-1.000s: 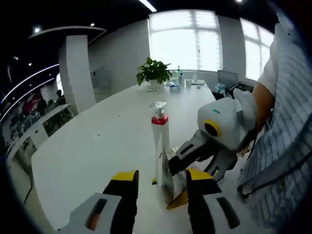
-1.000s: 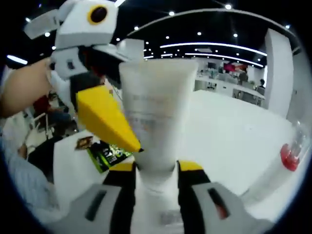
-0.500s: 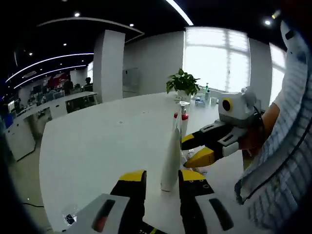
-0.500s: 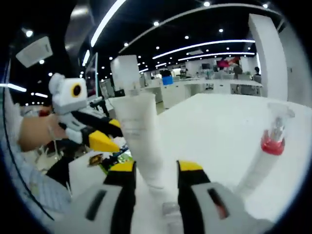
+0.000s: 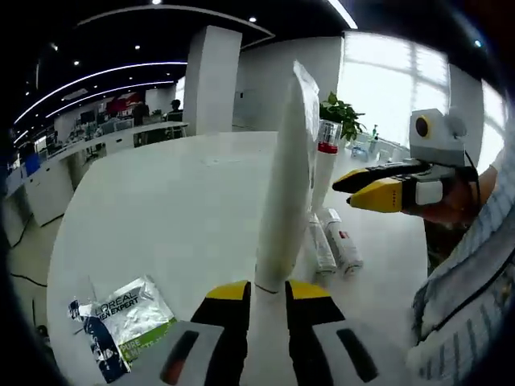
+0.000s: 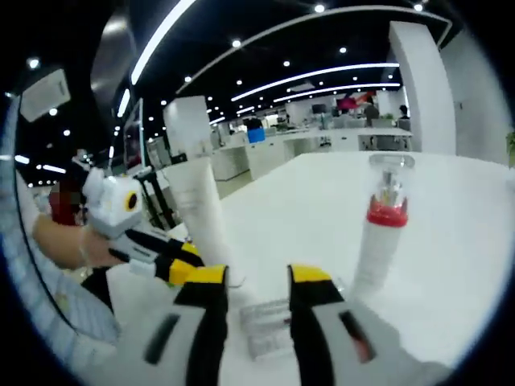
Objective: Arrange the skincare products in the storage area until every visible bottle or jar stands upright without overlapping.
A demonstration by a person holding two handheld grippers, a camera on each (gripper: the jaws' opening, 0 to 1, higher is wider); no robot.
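Grey left gripper (image 5: 266, 294), yellow-tipped jaws; blue-checked sleeve (image 5: 475, 265).

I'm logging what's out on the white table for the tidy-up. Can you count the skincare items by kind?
Standing white tube, held in the left claw: 1
Upright pump bottle with red collar: 1
Small bottles lying flat: 2
Foil sachet: 1
Total: 5
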